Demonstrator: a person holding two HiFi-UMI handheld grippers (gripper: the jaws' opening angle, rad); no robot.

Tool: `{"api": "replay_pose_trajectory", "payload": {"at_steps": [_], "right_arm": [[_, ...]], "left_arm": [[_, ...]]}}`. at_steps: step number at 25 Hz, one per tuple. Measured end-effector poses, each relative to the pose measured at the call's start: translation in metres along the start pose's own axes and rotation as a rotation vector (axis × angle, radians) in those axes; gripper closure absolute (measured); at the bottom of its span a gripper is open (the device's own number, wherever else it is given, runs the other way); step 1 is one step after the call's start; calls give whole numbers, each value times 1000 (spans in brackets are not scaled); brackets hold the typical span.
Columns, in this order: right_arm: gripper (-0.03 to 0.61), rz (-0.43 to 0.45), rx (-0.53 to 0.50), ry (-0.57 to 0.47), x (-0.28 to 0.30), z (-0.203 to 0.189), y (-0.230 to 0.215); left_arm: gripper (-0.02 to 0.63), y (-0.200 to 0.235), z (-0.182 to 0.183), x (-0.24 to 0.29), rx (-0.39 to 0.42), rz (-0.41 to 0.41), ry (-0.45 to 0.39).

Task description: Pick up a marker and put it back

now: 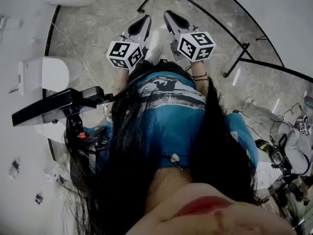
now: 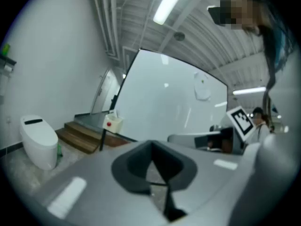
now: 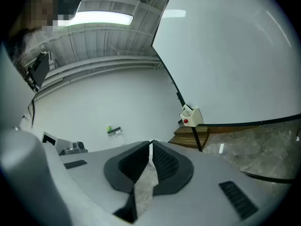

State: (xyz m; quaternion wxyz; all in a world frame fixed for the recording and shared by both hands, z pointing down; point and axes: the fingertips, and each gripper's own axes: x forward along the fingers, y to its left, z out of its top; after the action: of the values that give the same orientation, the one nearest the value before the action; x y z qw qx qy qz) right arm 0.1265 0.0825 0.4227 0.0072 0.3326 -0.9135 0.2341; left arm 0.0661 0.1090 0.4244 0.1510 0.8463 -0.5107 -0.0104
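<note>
Grey left hand-held gripper [image 1: 144, 21], right hand-held gripper [image 1: 171, 17], jaws together

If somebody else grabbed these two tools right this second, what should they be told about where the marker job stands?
The left tool is shut with nothing between its jaws, held low in front of the person.
The right tool is shut and empty too, beside it.
No marker shows in any view. A small white box hangs on the frame of the big white board; what it holds cannot be told.
Done: nothing that shows. Left: find a marker, pick it up, put it back.
</note>
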Motion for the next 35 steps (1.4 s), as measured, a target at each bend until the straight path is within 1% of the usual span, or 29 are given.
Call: {"api": "replay_pose_trajectory", "payload": {"at_steps": [3,8,12,15,17,22,28,35], "right_arm": [[551,0,1,4,1,1,-2],[551,12,13,13,4,-5,2],[551,13,19,13,3,-4,0],[551,10,21,10,7,3,-7],[551,7,21,12,20,7,-17],[551,-17,19,29,72,19,-42],[551,-47,22,18,153,52,-68],[551,-83,13,4,250,82,-68]], "left_arm": [[614,-1,0,0,-5,1,-3],[614,2,-5,-5,-2,9,16],[614,1,-1,-5,5,10,13],[614,0,3,5,3,3,16],[614,10,3,18,-2,-5,21],[614,56,13,62,-14,-36,30],[614,133,53,112,0,-61,13],[614,229,96,136,-9,-82,-8]]}}
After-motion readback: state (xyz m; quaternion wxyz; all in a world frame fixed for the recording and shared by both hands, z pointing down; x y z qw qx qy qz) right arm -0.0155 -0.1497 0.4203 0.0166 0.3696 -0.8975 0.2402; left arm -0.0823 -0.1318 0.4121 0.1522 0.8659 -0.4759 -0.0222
